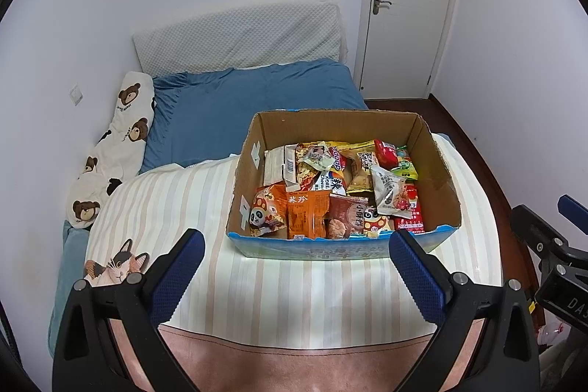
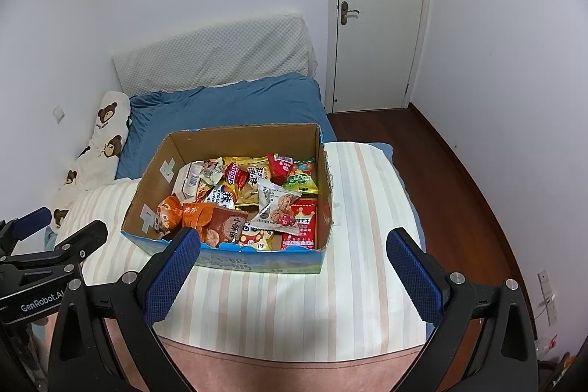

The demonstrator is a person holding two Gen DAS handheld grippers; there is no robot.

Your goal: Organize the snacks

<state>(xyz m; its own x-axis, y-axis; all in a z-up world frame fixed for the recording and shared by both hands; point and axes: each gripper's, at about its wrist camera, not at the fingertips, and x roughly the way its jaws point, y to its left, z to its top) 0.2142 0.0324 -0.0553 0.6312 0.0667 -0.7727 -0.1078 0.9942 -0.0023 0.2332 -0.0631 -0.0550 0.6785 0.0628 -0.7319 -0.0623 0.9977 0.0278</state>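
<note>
A cardboard box (image 1: 437, 168) (image 2: 154, 179) with a blue printed front stands on a striped blanket on the bed. It holds several snack packets: an orange packet (image 1: 307, 214) (image 2: 194, 215), a brown one (image 1: 345, 215) (image 2: 226, 226), a red one (image 2: 301, 226) and a white one (image 1: 389, 190) (image 2: 275, 204). My left gripper (image 1: 296, 267) hangs open just in front of the box, with nothing between its blue pads. My right gripper (image 2: 294, 267) is open too, level with the box's front right corner, holding nothing. Each gripper shows at the other view's edge.
The striped blanket (image 1: 279, 289) (image 2: 294, 296) covers the near bed; a blue sheet (image 1: 235, 101) lies behind. A bear-print pillow (image 1: 121, 142) lines the left wall. A white headboard pad (image 1: 239, 35), a shut door (image 2: 378, 10) and wooden floor (image 2: 459, 179) are at right.
</note>
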